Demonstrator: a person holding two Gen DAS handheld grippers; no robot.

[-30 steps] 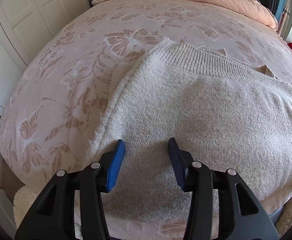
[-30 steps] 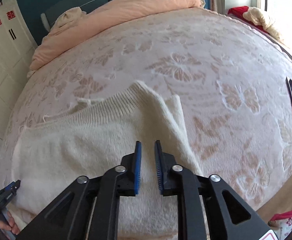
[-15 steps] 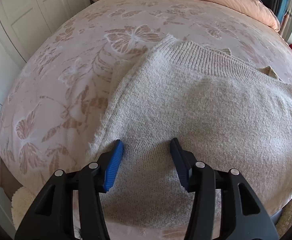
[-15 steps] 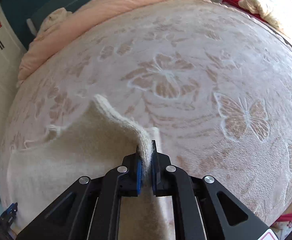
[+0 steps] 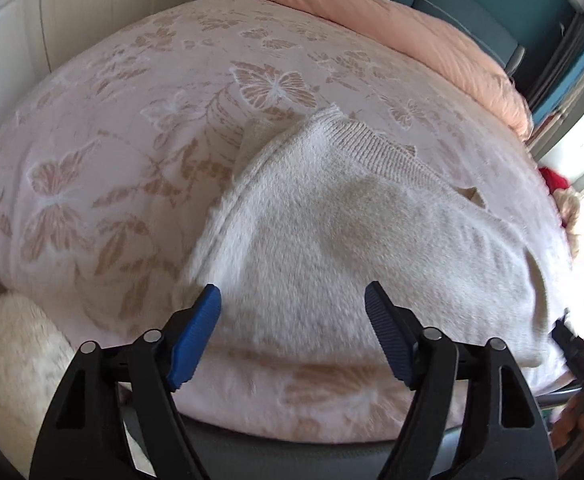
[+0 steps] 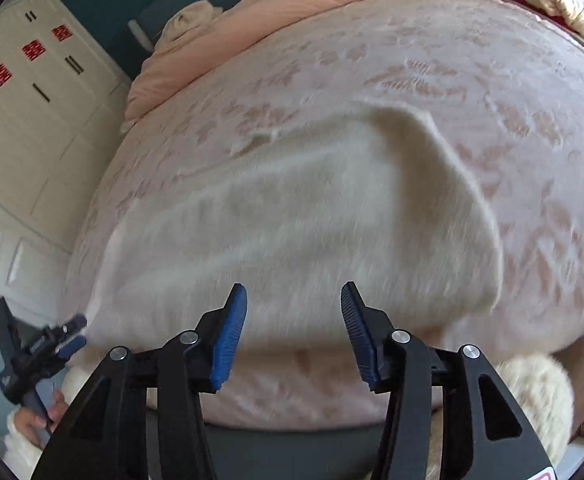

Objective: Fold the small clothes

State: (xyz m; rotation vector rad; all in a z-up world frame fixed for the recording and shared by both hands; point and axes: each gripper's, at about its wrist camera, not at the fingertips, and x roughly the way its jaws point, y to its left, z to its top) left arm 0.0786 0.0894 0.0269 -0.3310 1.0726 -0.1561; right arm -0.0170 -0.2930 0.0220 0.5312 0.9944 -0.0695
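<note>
While the cream sweater lies folded on the butterfly-patterned bedspread, near its front edge, you hold both tools above that edge with nothing in them. Your left gripper has its jaws spread wide over the sweater's near hem, and your right gripper is likewise parted and holding nothing. A peach duvet is bunched at the far end of the bed.
</note>
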